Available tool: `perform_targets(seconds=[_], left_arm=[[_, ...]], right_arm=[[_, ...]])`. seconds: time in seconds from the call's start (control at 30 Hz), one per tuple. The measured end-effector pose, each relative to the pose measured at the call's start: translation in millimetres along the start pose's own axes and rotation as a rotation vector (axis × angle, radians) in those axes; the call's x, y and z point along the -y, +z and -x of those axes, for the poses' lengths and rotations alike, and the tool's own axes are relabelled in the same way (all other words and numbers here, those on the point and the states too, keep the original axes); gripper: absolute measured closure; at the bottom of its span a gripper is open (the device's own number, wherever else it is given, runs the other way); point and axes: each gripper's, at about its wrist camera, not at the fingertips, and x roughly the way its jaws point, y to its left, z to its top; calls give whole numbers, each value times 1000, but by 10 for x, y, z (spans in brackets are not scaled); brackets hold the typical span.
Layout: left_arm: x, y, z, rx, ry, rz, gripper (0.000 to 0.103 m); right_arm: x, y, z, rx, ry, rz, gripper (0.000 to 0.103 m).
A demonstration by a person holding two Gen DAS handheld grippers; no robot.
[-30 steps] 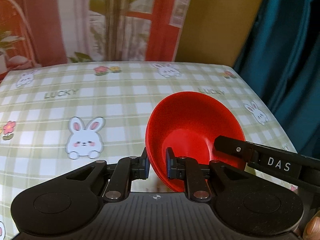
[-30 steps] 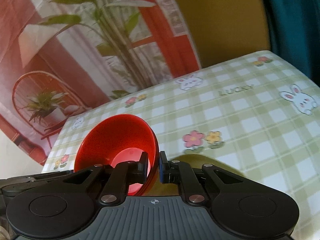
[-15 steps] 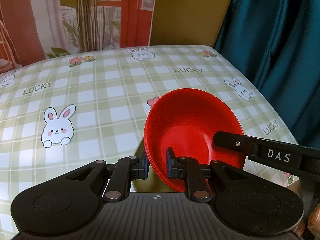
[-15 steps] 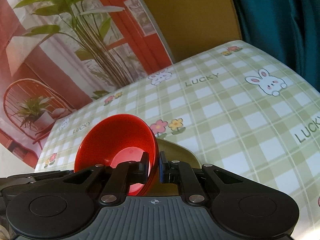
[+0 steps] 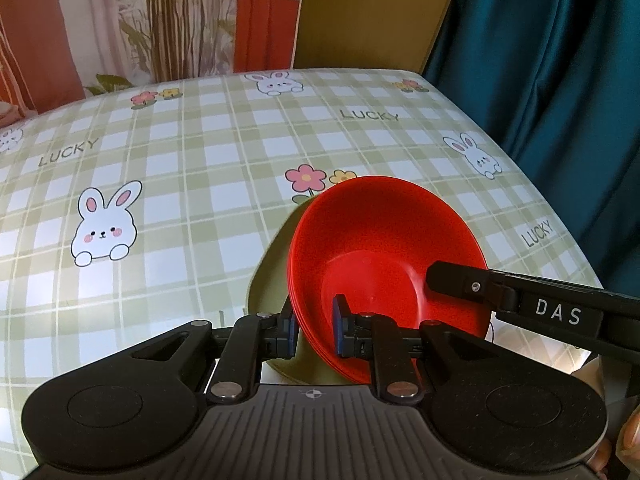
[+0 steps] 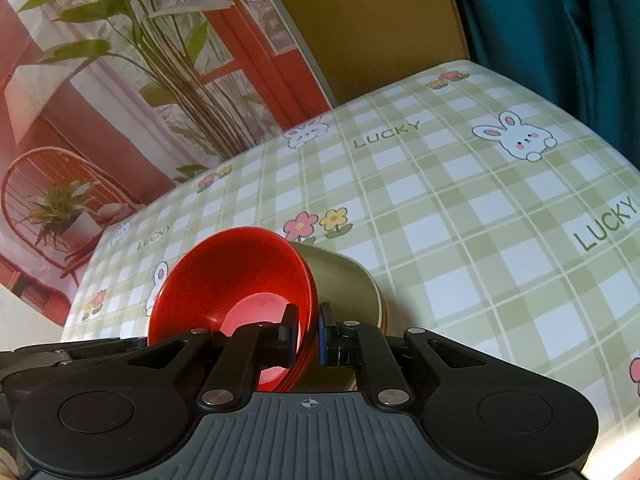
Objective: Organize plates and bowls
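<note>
The stack of bowls (image 5: 384, 248) sits tilted over the plate (image 5: 272, 276), near the table's (image 5: 200, 184) near right corner. Left gripper (image 5: 314, 330) has the rim on the left side, right gripper (image 6: 308, 334) on the right.

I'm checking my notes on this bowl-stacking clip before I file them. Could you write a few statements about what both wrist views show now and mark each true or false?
1. The red bowls are pinched at the rim by both grippers. True: the left gripper and the right gripper each clamp one side of the rim.
2. The red bowls are a single bowl. False: several nested rims show at the edge.
3. An olive-green dish sits under the red bowls. True.
4. The tablecloth is plain white. False: it is green check with rabbits, flowers and the word LUCKY.
5. The red bowls hold food. False: the inside is bare.
</note>
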Motion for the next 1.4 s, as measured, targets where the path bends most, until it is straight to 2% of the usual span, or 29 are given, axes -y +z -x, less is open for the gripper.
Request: perform_targets(seconds=[0.53,0.83,0.93,1.07,1.4], left_arm=[[-8,-64,-93,-41,-4,9,85],[-17,-76,-139,-64,26,3,83],[-15,-74,-121,-57,32,-2,80],[-17,-60,-72,-35,33,-10,71],[-54,-32,107,21,53,-13,69]], right_arm=[[30,-67,-49,-34,-15,-3,92],[14,-64,-70,-40,-15,13,92],[1,-67,-70,-40,-16,17,91],[-2,-65,-70,-41,-17,21,91],[-42,-40,-46,-29,-34,49,91]])
